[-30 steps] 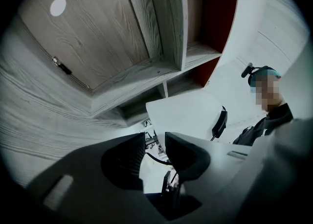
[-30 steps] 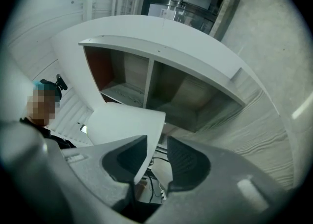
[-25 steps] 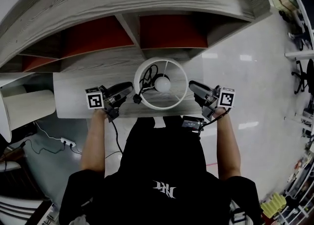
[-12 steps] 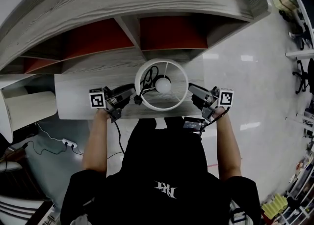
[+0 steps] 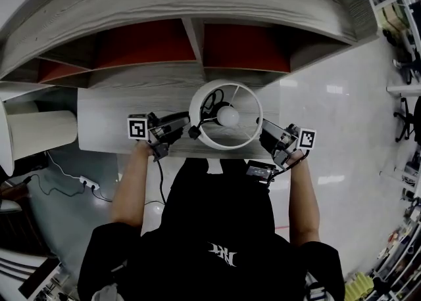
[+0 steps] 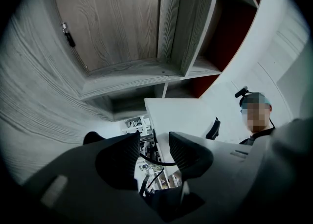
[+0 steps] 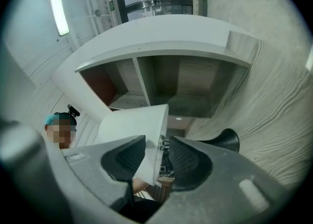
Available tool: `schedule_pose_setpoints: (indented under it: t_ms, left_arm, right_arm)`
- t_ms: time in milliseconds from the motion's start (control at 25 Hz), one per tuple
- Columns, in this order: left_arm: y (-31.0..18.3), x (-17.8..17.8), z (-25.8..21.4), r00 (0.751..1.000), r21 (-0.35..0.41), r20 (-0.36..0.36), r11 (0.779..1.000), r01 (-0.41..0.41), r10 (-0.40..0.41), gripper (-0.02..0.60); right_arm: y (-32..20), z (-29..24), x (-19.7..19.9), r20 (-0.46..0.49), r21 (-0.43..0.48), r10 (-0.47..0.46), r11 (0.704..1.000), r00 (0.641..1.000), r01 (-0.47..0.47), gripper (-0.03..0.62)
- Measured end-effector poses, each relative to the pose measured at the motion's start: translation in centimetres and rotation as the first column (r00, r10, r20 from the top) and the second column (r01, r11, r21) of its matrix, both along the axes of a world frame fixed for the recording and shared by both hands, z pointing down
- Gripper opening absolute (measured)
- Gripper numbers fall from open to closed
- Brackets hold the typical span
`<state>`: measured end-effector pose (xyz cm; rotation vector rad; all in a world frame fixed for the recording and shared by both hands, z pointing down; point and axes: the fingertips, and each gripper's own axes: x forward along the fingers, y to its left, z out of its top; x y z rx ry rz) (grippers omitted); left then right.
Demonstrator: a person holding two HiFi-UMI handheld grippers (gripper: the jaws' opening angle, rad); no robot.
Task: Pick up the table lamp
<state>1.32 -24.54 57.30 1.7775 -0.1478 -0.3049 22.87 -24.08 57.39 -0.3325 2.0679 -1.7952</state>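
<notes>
The left gripper's (image 6: 154, 142) jaws are opening. The white shade's (image 6: 181, 115) rim and a black cable (image 6: 156, 162) are sitting in the gap between the pads, which are not pressing on them. The right gripper's (image 7: 157, 145) jaws are standing apart around the opposite wall of the shade (image 7: 132, 125), with the outer pad lying against it and a gap showing at the inner pad. The table lamp (image 5: 228, 115) is sitting between the two grippers over the front edge of the pale desk (image 5: 105, 122), below the curved wooden shelf unit (image 5: 197, 4).
</notes>
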Motion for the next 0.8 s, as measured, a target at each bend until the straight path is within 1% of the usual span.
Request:
schedule_pose_setpoints:
  t_ms: [200,360,480,640,800]
  left_arm:
    - [0.04,0.14,0.08,0.999,-0.040,-0.048,0.999,-0.003,0.001,0.187]
    - [0.22,0.28,-0.11,0.993,-0.082,-0.116,0.997,-0.007,-0.003,0.187]
    - [0.29,0.41,-0.33,0.989,-0.080,-0.147,0.997,-0.008,-0.004,0.187]
    - [0.28,0.56,-0.49,0.985,-0.085,-0.171,0.996,-0.005,-0.010,0.186]
    - [0.29,0.51,-0.80,0.983,-0.070,-0.181,0.997,-0.011,-0.002,0.153]
  right_arm:
    - [0.09,0.16,-0.03,0.064,-0.023,0.015,1.000,0.998,-0.013,0.146]
    - [0.21,0.17,-0.17,0.118,-0.042,0.023,0.999,0.993,-0.018,0.146]
    - [0.20,0.18,-0.16,0.136,-0.043,0.027,0.999,0.990,-0.021,0.146]
    - [0.26,0.14,-0.10,0.152,-0.046,0.033,0.999,0.988,-0.026,0.144]
    - [0.21,-0.39,-0.16,0.160,-0.019,0.026,1.000,0.987,-0.023,0.113]
